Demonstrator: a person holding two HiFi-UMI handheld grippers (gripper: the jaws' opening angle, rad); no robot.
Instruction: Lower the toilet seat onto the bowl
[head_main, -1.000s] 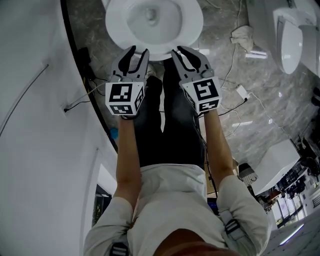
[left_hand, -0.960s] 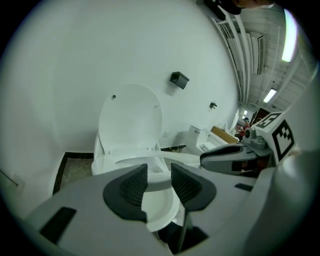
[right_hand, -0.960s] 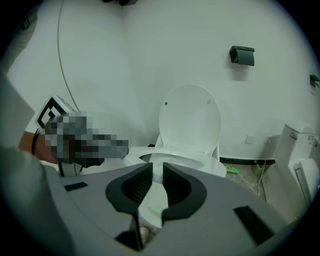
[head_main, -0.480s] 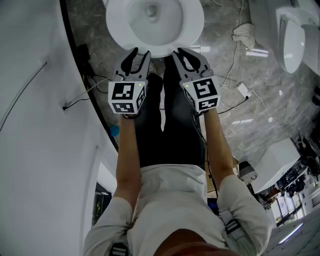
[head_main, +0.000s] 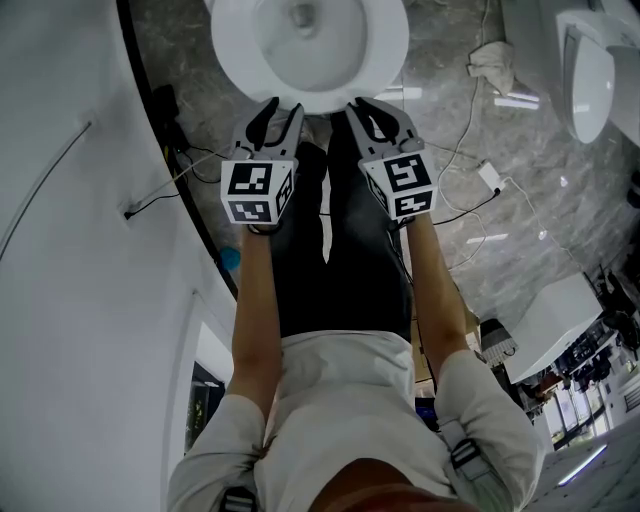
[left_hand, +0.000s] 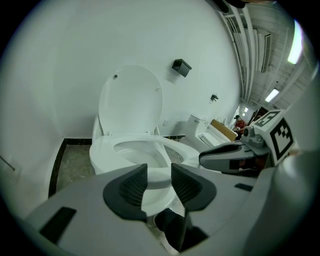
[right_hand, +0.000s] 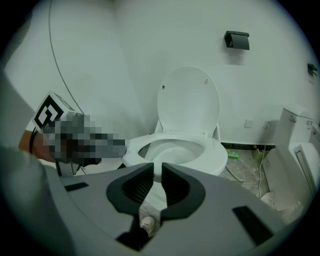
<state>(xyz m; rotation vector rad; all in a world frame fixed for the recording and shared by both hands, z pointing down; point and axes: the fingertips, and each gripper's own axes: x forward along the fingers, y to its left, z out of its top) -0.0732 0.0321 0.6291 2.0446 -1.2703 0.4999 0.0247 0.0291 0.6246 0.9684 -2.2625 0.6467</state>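
Observation:
A white toilet (head_main: 385, 55) stands at the top of the head view. Its oval lid (left_hand: 131, 100) is upright against the wall. Below it a white ring (right_hand: 215, 155) lies level on the bowl. My left gripper (head_main: 270, 105) hovers just short of the bowl's front edge, open, with nothing between its fingers (left_hand: 131, 186). Beside it my right gripper (head_main: 378, 103) is at the same distance from the bowl. Its jaws have just been closing and show a narrow empty gap (right_hand: 157, 170). Neither gripper touches the toilet.
A white wall (head_main: 60, 200) runs along the left. Cables (head_main: 470, 190) and a crumpled cloth (head_main: 490, 68) lie on the marble floor at the right, near another white fixture (head_main: 590, 70). A black box (left_hand: 181, 66) hangs on the wall. The person's legs (head_main: 330, 250) are below the grippers.
Both grippers have sunk a little in front of the bowl, side by side. The gap of the right jaws has narrowed slightly.

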